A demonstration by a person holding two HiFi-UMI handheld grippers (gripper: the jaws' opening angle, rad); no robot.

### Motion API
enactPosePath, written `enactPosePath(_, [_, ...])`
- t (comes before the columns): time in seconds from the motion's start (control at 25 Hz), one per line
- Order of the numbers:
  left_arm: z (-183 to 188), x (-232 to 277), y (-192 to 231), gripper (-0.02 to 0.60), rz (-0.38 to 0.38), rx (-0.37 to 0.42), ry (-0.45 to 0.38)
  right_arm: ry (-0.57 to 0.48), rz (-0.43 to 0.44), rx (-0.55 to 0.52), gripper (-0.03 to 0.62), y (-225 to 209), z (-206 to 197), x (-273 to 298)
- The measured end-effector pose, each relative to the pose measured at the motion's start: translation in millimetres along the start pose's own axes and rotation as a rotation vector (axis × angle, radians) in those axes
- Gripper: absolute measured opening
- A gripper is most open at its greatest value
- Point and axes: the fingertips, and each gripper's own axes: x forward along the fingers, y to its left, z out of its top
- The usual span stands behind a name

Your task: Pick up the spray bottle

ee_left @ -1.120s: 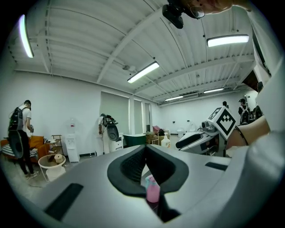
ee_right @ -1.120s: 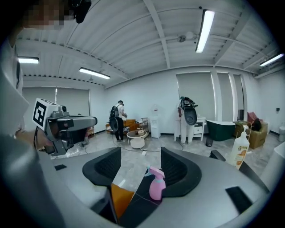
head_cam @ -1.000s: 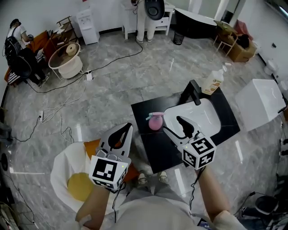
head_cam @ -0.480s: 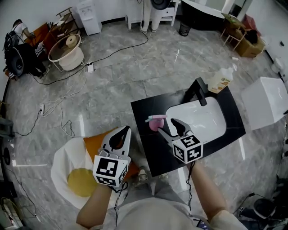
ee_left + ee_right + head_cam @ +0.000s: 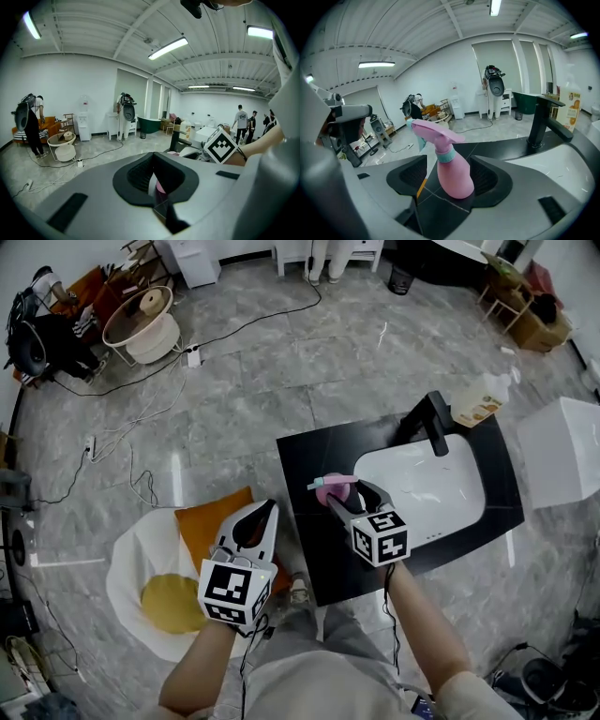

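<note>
- My right claw [image 5: 349, 495] is set around the pink spray bottle [image 5: 454, 176], one jaw on each side of its round belly.
- The jaws stand fairly wide. On one side I can see a strip of counter between the pad and the bottle. On the other side the bottle sits right up against the pad, and I cannot tell whether they touch.
- The bottle stands upright on the black countertop [image 5: 309, 549], just left of the white sink basin [image 5: 441, 493] and well short of the counter's front edge.
- It has a teal collar under a pink trigger head, and in my right gripper view the nozzle points off to the left.
- Past the bottle, a black faucet [image 5: 433, 418] rises at the far edge of the basin. A pump bottle with an orange label [image 5: 480, 401] stands just beside it on the counter's back corner.
- My left claw [image 5: 262, 512] hangs off to the left of the counter, above an orange cushion [image 5: 211, 526] on the floor.
- Its jaws are drawn together with only a sliver between them, and they grip nothing.
- Through that sliver my left gripper view catches a bit of pink.
</note>
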Motion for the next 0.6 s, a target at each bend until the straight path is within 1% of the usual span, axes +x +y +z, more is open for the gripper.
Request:
enactPosePath(0.28, [-17.8,-2.0,-0.1,0.018,0.023,-0.019,0.034,-0.016,-0.009,-0.028,0.295,-1.9,0.7,24.8])
enactPosePath(0.36, [-19.7,-3.8,1.0,0.018,0.033,-0.025,0.038,-0.028,-0.023,-0.04,0.273,-5.6,3.4,27.4])
enactPosePath(0.48, [-20.2,-9.3,1.1,0.018,0.044,-0.026,0.041,-0.062,-0.058,-0.066,0.218,-9.4,11.4,23.2])
enactPosePath(0.6, [-20.5,-15.0,1.7,0.018,0.06,-0.032,0.037,-0.083,-0.05,-0.077,0.209,-4.8,18.5,15.2])
